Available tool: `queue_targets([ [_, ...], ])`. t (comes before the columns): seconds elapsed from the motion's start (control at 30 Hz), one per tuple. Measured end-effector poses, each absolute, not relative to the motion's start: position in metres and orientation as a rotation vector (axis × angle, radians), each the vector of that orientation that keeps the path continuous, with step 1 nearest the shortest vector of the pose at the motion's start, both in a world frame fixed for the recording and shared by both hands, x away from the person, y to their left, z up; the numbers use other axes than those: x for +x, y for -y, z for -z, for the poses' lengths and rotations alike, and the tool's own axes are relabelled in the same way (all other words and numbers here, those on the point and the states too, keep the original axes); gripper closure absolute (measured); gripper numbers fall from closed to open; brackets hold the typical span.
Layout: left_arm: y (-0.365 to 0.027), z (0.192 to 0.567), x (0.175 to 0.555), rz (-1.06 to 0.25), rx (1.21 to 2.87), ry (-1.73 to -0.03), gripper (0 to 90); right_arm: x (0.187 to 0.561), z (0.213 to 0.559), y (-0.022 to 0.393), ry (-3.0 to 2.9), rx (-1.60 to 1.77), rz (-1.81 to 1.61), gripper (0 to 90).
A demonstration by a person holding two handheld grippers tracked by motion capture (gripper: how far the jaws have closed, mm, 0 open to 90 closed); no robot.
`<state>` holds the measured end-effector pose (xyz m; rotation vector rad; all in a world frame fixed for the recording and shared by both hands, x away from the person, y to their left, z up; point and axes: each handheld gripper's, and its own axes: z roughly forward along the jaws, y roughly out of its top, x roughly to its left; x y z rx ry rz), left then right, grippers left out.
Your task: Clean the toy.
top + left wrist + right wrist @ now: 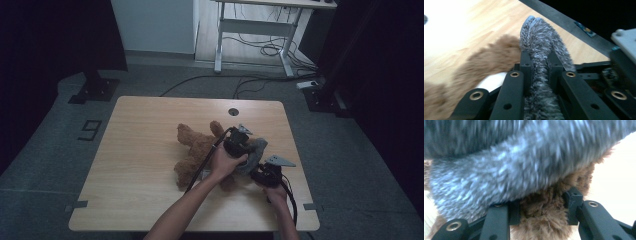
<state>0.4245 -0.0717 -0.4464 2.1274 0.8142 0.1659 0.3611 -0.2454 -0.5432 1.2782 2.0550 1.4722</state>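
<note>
The wooden counter (140,165) carries a brown plush bear (192,150) at centre frame. A grey fuzzy cloth (256,152) drapes its right side. The left gripper (539,67) pinches the cloth tight between its fingers (526,65); the right gripper (541,210) clamps brown fur, fingers (572,201) partly apart.

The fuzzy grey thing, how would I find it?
Look at the wooden table, then at the brown teddy bear lying on it. The fuzzy grey cloth sits at the bear's right end, pinched by the left gripper. It alone is grey, not brown.
</note>
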Motion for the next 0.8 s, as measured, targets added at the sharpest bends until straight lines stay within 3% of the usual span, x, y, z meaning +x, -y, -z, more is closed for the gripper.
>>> queue_targets([
  [0.37,0.046,0.438,0.428,-0.252,2.094,-0.859,78.4,0.361,0.542,0.243,-2.053,1.271,-1.465,58.2],
  [0.4,0.043,0.437,0.427,-0.351,2.136,-0.85,78.4,0.361,0.542,0.244,-2.052,1.275,-1.466,58.2],
  [0.6,0.029,0.442,0.435,-0.414,2.181,-0.895,78.5,0.361,0.542,0.244,-2.052,1.284,-1.469,58.2],
  [0.73,0.013,0.453,0.441,-0.413,2.195,-0.947,78.7,0.361,0.543,0.244,-2.047,1.286,-1.474,58.2],
  [0.8,-0.002,0.459,0.443,-0.351,2.146,-0.977,78.7,0.361,0.543,0.244,-2.054,1.283,-1.477,58.2],
])
